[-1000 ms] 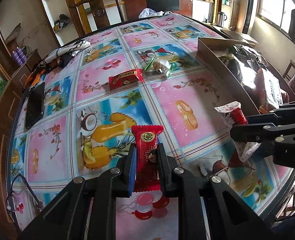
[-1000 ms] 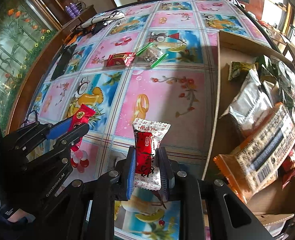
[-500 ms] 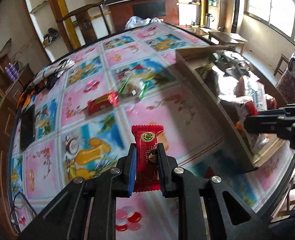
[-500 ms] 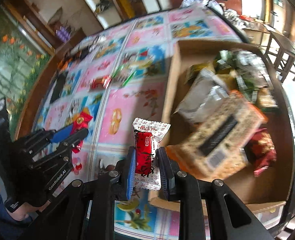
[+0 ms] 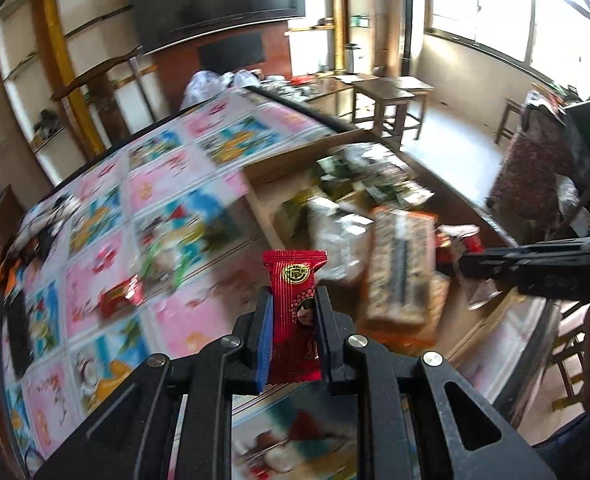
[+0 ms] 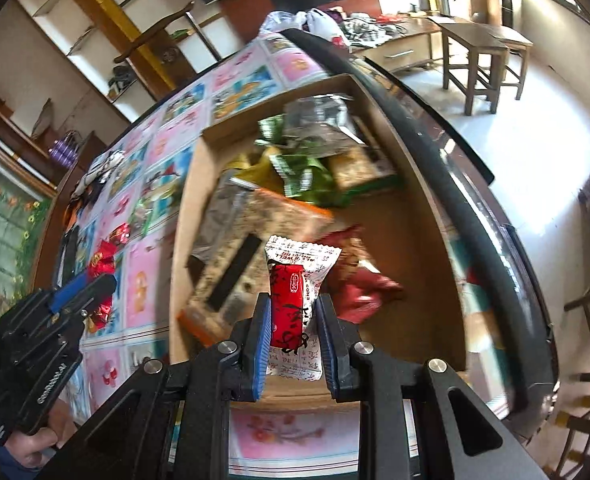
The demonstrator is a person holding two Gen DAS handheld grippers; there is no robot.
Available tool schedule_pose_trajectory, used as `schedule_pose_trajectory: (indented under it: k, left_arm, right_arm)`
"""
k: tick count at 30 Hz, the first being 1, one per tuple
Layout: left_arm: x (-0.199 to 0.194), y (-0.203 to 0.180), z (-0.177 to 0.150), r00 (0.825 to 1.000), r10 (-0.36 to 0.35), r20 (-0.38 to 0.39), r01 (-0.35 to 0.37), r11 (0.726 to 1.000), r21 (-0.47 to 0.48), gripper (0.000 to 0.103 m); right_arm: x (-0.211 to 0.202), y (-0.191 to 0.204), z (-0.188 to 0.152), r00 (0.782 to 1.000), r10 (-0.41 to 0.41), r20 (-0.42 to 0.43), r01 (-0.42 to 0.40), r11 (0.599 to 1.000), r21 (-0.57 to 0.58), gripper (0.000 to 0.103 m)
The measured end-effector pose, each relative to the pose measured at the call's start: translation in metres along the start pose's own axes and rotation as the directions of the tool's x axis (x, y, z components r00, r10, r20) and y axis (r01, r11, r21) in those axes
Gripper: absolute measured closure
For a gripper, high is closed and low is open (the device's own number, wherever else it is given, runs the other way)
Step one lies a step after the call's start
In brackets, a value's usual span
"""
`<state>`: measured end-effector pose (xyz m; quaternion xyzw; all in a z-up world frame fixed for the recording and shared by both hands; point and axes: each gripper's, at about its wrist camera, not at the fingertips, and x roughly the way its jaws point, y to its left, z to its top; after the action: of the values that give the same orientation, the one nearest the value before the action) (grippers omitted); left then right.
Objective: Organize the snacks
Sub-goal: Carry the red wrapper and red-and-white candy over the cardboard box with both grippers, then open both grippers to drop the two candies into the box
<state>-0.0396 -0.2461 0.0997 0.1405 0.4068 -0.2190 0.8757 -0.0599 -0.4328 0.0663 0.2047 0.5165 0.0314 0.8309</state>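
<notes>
My left gripper is shut on a red candy packet and holds it upright above the patterned tablecloth, just left of the cardboard box. My right gripper is shut on a white-and-red candy packet and hangs over the inside of the cardboard box, above the snack bags. In the left wrist view the right gripper reaches in from the right over the box. The right wrist view shows the left gripper at the lower left with its red candy packet.
The box holds several snack bags, among them a long orange-edged pack and green bags. A small red packet and a clear green-trimmed packet lie on the cloth. A black phone lies near the table's left edge. Stools stand beyond.
Both grippers have swung to the right with their packets still held. The right one has passed from above the tablecloth to above the box. The left one has neared the box's wall.
</notes>
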Motion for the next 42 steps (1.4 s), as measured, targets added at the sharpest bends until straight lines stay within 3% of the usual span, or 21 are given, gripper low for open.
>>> schedule_pose_trajectory:
  k: [7,13,33,36,38,42]
  left_arm:
    - [0.012,-0.056,0.016,0.986,-0.165,0.001,0.164,0.98,0.11,0.085]
    - [0.031,-0.077,0.022,0.965,-0.257,-0.045,0.26,0.96,0.101,0.085]
    - [0.056,-0.092,0.017,0.965,-0.238,-0.106,0.251,0.96,0.128,0.084]
    - [0.056,-0.092,0.018,0.966,-0.237,-0.104,0.249,0.96,0.129,0.078]
    - [0.053,-0.092,0.017,0.966,-0.241,-0.097,0.252,0.959,0.128,0.067]
    - [0.048,-0.091,0.019,0.966,-0.245,-0.078,0.254,0.958,0.13,0.06]
  right_arm:
    - [-0.003,-0.022,-0.001,1.0,-0.013,-0.012,0.013,1.0,0.024,0.079]
    - [-0.002,-0.035,-0.001,1.0,-0.016,-0.023,0.017,0.999,0.036,0.079]
    - [0.011,-0.045,0.009,0.998,-0.016,-0.057,0.017,1.0,0.017,0.079]
    - [0.011,-0.047,0.009,0.998,-0.022,-0.057,0.023,0.999,0.027,0.079]
    - [0.01,-0.048,0.01,0.998,-0.024,-0.055,0.026,0.999,0.034,0.079]
    - [0.003,-0.051,0.012,0.999,-0.031,-0.033,0.032,0.998,0.044,0.073]
